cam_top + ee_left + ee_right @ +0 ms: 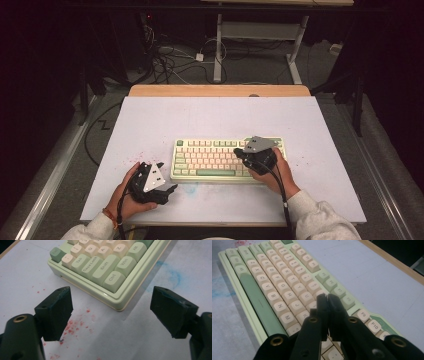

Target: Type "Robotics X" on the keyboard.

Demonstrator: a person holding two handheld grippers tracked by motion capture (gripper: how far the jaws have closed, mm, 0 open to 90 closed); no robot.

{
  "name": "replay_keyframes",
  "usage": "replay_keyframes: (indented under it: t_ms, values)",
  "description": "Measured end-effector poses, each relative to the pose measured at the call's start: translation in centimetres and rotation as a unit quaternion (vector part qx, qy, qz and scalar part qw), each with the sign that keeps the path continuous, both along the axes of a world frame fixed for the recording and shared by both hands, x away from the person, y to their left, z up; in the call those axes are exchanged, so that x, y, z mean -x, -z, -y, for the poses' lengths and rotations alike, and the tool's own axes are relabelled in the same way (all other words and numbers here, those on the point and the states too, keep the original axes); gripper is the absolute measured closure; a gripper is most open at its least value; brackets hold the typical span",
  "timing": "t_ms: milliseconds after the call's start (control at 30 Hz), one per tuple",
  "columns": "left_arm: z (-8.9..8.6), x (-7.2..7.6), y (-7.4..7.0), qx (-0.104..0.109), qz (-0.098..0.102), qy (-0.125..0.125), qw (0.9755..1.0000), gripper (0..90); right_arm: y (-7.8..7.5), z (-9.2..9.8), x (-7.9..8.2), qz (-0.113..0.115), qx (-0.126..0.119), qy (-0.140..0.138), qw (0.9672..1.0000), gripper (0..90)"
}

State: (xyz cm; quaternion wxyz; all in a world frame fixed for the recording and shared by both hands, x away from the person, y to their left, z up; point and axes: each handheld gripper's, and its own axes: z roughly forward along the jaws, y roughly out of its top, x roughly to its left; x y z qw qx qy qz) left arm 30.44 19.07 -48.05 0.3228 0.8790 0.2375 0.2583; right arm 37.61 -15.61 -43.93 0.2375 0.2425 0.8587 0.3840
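A pale green keyboard (pixel 210 160) with cream keys lies on the white table top (pixel 215 115), in front of the person. My left gripper (pixel 169 176) rests on the table by the keyboard's front left corner (pixel 117 305). Its jaws stand wide open, with only that corner ahead of them in the left gripper view (pixel 111 293). My right gripper (pixel 238 152) hovers over the right half of the keyboard (pixel 274 290). Its two jaws are pressed together with nothing between them, tips (pixel 327 296) low over the upper key rows. Whether they touch a key I cannot tell.
Red specks (pixel 75 325) and a faint blue smear (pixel 172 275) mark the white top near the keyboard's left end. A wooden edge (pixel 220 90) runs along the far side. Beyond it are floor cables (pixel 170 60) and a desk frame (pixel 260 35).
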Motion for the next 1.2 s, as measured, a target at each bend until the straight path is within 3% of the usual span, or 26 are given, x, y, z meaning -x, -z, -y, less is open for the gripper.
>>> replay_keyframes:
  t_ms: [267, 400, 633, 867, 1200]
  values:
    - [0.0, 0.1, -0.1, 0.006, -0.005, -0.006, 1.0000, 20.5, -0.2, 0.9, 0.8, 0.008, -0.010, -0.003, 0.9999, 81.4]
    - [-0.1, 0.1, -0.1, 0.009, -0.003, -0.008, 0.9999, 22.8, -0.4, 1.7, 1.4, 0.016, -0.021, -0.004, 0.9996, 73.4]
    - [-0.1, 0.1, -0.2, 0.011, -0.004, -0.010, 0.9999, 27.4, -0.8, 3.0, 2.6, 0.038, -0.037, 0.008, 0.9986, 51.3]
    - [-0.1, 0.1, -0.3, 0.013, -0.004, -0.012, 0.9998, 28.2, -0.6, 4.5, 3.9, 0.060, -0.032, 0.028, 0.9973, 32.0]
    - [-0.2, 0.0, -0.6, 0.026, -0.004, -0.010, 0.9996, 32.8, 0.1, 6.6, 5.4, 0.082, -0.029, 0.059, 0.9945, 23.0]
